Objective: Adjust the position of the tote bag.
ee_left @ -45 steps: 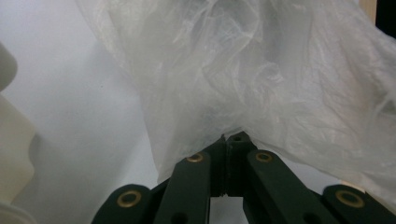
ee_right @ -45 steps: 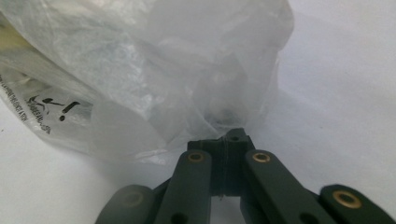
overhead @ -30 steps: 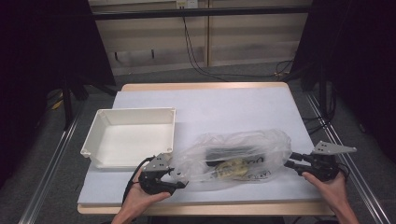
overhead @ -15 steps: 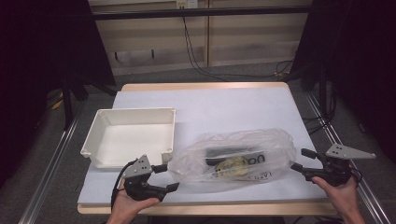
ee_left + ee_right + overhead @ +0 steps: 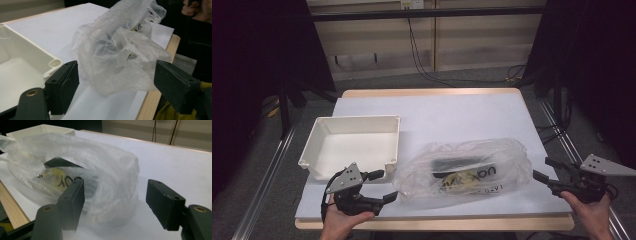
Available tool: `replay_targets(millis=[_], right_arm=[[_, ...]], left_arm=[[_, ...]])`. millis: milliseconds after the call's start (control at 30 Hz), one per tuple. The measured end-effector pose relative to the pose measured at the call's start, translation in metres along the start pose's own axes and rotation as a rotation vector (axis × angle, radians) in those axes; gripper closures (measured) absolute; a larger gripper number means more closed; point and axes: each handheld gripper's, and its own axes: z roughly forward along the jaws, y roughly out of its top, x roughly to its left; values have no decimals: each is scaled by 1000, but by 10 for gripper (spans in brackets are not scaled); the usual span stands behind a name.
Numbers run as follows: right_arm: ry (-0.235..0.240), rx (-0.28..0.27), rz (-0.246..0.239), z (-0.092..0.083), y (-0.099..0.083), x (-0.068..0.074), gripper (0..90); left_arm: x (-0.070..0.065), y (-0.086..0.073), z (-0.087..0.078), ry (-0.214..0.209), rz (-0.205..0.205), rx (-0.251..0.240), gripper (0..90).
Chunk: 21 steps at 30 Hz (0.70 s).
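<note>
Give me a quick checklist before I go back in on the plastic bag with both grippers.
1. Left gripper open, jaws having just widened, nothing between them: ok.
2. Right gripper open, clear of the bag, jaws just eased slightly narrower: ok.
3. Plastic bag lying flat on the table, between the two grippers: ok.
4. Bag's contents fully inside: cannot tell; dark and yellow shapes show through the film.
5. White tray empty, beside the bag's left end: ok.
6. Bag's opening located: cannot tell.
</note>
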Motion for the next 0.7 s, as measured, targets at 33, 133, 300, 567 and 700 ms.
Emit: replay_targets(millis=[33, 133, 300, 567, 700], right_arm=[[7, -6, -4, -1, 2, 1, 342], [61, -5, -30, 1, 5, 7, 481], [138, 39, -54, 14, 8, 20, 639], [207, 113, -90, 42, 7, 31, 795], [235, 156, -117, 57, 11, 36, 856]], left_arm=[[-2, 2, 0, -9, 0, -5, 210], [-12, 11, 1, -27, 33, -25, 292], [-21, 25, 4, -67, 73, -54, 441], [-43, 28, 22, -184, 140, -7, 723], [-55, 32, 41, -268, 187, 53, 874]])
